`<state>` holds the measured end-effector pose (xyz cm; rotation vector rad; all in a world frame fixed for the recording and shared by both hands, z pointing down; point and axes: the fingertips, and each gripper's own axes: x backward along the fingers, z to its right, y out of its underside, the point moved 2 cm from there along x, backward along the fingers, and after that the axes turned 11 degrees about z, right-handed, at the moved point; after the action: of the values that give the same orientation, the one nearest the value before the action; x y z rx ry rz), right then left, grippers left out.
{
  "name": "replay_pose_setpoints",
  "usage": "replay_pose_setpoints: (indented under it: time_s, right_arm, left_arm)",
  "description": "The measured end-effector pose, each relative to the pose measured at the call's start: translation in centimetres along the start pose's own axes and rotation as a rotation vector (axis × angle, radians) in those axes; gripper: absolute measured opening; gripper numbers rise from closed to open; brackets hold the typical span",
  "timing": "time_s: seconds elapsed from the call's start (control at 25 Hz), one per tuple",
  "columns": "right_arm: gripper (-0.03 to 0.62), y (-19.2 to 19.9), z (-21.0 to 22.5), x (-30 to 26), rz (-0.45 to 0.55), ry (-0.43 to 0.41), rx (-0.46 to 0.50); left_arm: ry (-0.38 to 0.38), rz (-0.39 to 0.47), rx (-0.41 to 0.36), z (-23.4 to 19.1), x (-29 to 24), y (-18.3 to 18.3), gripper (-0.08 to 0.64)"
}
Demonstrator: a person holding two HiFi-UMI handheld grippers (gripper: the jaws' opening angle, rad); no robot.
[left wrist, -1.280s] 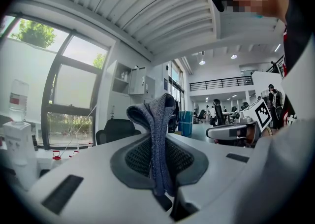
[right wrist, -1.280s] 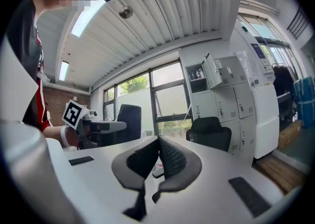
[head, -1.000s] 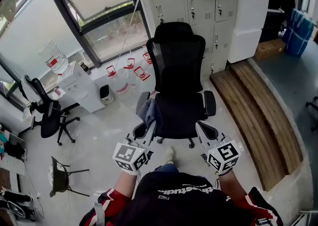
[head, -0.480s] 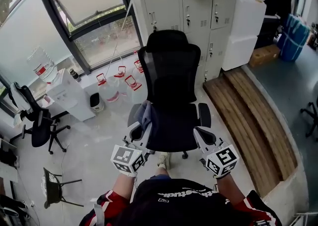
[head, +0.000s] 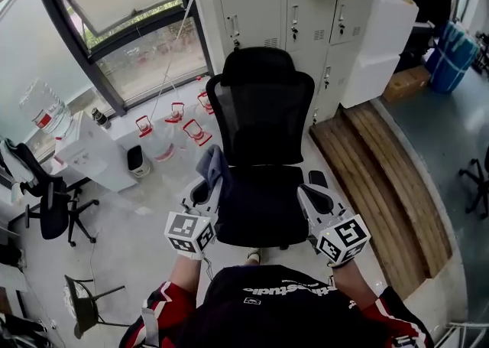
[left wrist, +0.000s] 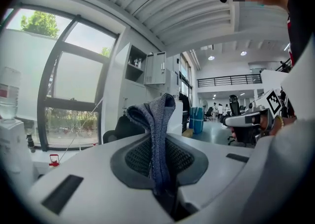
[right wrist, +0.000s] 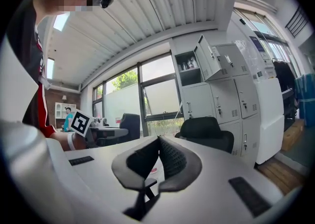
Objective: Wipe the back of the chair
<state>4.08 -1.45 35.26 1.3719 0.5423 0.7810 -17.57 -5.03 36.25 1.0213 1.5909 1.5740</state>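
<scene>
Grey-blue cloth (left wrist: 156, 134) was pinched between the jaws of your left gripper (head: 208, 190), and its folded end stood up past the jaw tips. Your right gripper (right wrist: 158, 144) was empty, its jaws pressed together so that the dark ribbed pads met at the tips. Straight ahead of both tools stood the black mesh chair (head: 263, 121), facing you: its seat lay between the two grippers, an armrest sat close by each one, and its backrest rose beyond the jaw tips, untouched by either.
</scene>
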Motion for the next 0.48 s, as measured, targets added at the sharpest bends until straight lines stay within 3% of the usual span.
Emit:
replay_pose_setpoints:
  time_s: [0.48]
  right_arm:
    - [0.015,2.2,7.1,-16.8,-0.041,0.068,0.021]
  left_arm:
    - [-0.056,-0.064,0.032,-19.4,-14.9,6.5,0.057]
